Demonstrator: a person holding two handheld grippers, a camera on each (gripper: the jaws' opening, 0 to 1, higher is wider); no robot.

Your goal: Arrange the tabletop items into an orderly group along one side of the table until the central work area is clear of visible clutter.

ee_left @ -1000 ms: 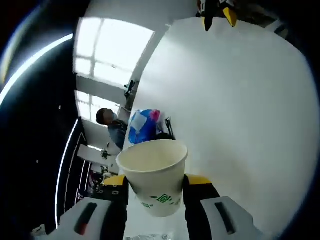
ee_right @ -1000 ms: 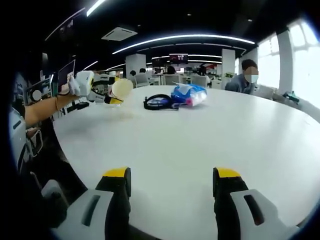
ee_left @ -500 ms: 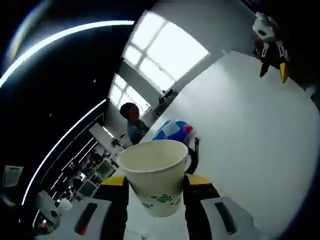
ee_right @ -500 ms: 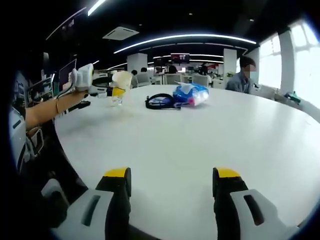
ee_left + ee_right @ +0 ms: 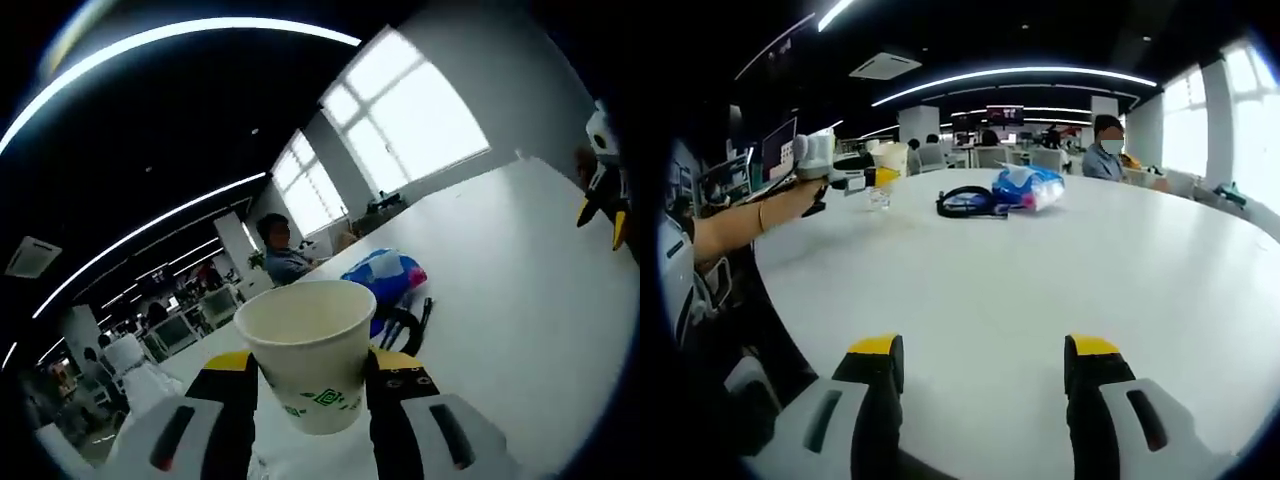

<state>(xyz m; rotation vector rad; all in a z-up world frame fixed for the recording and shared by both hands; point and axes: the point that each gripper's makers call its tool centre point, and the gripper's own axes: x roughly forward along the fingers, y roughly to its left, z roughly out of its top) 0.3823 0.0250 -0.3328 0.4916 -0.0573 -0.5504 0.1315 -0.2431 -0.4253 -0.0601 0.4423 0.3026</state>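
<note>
The left tool [image 5: 311, 385] was clamped on a white paper cup [image 5: 306, 350] with a green printed mark, one yellow-tipped jaw on each side of the cup wall, mouth up and empty as far as its inside showed. Over the preceding second the left gripper view had rolled from a steep tilt, where the counter [image 5: 520, 290] ran almost vertically, to near level. The cup sat in the same place between the jaws throughout, so the grip had not slipped and the cup had been brought upright.

In the right gripper view the left tool [image 5: 872, 177] had moved toward the far-left part of the counter [image 5: 1040, 290] and lowered, so the paper cup [image 5: 889, 160] stood just above or beside a small clear glass-like item [image 5: 878, 198]; contact with the counter could not be confirmed. Just right of that spot lay a coiled black cable [image 5: 968, 202] and, touching it, a blue plastic bag [image 5: 1028, 187]. In the left gripper view the blue plastic bag [image 5: 382, 276] and black cable [image 5: 405, 325] lay just beyond the cup.

The right tool [image 5: 980, 375] was open and empty, jaws well apart over bare counter in the near centre.

Judgement: the cup was being added to the group at the far side, and the centre already appeared free of clutter; release remained outstanding.
</note>
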